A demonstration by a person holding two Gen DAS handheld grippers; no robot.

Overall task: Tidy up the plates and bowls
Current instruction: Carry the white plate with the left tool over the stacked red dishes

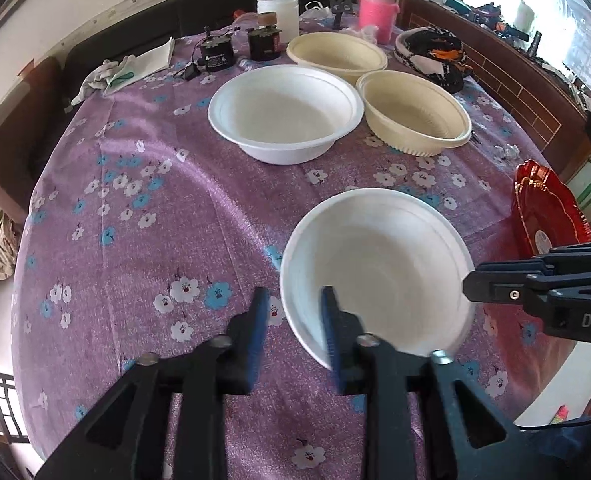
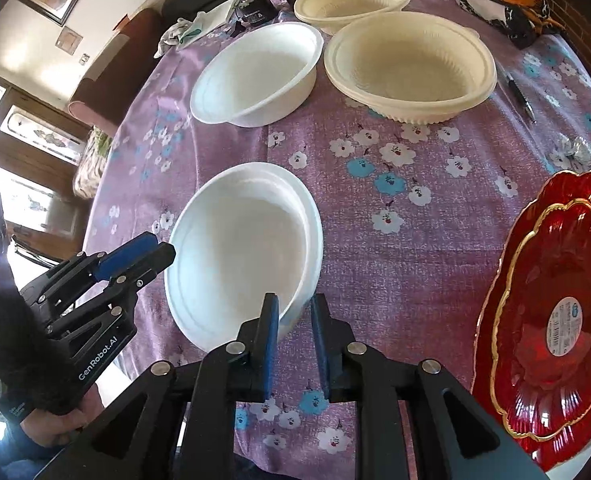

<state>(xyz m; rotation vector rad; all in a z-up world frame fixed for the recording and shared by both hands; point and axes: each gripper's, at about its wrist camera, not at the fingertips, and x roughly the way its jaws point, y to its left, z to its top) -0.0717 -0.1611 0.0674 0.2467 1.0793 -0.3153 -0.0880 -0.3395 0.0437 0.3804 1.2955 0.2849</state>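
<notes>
Bowls crowd the counter (image 1: 143, 208) under its purple flowered cloth, and I have the near white bowl (image 1: 375, 272) between my two tools. My left hand-held gripper (image 1: 293, 304) straddles that bowl's near-left rim, one blue pad outside and one inside, with clear gaps either side, so its fingers stand apart and press on nothing. My right hand-held gripper (image 2: 293, 312) straddles the rim on the opposite side; its pads are only narrowly apart, the left one over the bowl's inside and the right one outside the wall, and I cannot tell whether they pinch it. Beyond the left hand-held gripper sits a second white bowl (image 1: 285, 114), and just right of that a cream ribbed bowl (image 1: 415, 114), with another cream bowl (image 1: 337, 54) farther back. To the right of the right hand-held gripper lie stacked red plates (image 2: 555, 312) with gold edging, near the counter edge and apart from the white bowl. Past the cream bowls I see a pen (image 2: 520, 96), crumpled foil (image 2: 579, 148), a pink flask (image 1: 377, 12), a white jar (image 1: 278, 12), two small black devices (image 1: 215, 54) and a folded cloth (image 1: 127, 68).
</notes>
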